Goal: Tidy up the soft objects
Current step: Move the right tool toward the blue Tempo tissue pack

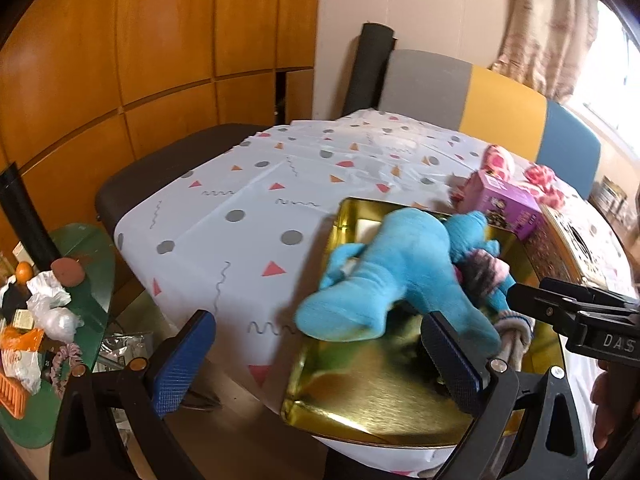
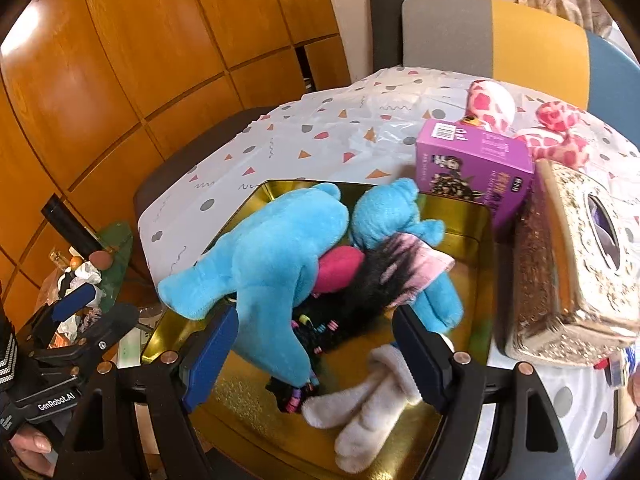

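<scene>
Blue plush toys [image 2: 276, 248] already fill the gold tray [image 2: 460, 216]; pink toys [image 2: 556, 128] wait behind; both claws, left [image 1: 320, 360] and right [image 2: 316, 348], spread empty.

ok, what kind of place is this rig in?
Most likely a home dining or living room: a table under a patterned plastic tablecloth, wooden cabinet doors behind it, and a curtained window by a multicoloured upholstered chair.
</scene>
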A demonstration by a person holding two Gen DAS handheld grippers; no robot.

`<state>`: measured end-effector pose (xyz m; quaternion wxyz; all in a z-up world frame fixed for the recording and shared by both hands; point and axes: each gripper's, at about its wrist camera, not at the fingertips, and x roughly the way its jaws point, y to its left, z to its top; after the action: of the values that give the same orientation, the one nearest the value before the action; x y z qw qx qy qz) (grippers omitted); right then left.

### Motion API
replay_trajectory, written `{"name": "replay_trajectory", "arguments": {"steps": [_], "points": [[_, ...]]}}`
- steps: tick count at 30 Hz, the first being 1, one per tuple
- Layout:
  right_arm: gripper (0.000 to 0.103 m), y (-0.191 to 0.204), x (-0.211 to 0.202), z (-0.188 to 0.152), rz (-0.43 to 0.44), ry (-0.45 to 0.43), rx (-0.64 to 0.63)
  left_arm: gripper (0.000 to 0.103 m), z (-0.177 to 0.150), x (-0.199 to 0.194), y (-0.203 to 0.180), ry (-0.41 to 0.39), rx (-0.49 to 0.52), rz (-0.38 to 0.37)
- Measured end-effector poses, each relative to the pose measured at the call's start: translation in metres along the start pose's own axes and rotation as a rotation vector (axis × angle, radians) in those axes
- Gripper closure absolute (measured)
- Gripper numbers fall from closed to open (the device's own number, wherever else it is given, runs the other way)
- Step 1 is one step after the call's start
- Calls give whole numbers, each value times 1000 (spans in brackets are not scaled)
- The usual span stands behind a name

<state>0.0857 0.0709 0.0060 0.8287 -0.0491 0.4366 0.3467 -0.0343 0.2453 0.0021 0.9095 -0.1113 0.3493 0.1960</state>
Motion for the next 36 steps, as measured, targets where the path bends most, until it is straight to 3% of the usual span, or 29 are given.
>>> {"name": "replay_trajectory", "arguments": {"steps": [19, 36], "points": [[22, -36, -54, -30, -122, -76, 44, 0, -6, -7, -52, 2, 137, -59], [22, -179, -145, -56, -418, -145, 226, 0, -10, -20, -135, -24, 342, -177]]}}
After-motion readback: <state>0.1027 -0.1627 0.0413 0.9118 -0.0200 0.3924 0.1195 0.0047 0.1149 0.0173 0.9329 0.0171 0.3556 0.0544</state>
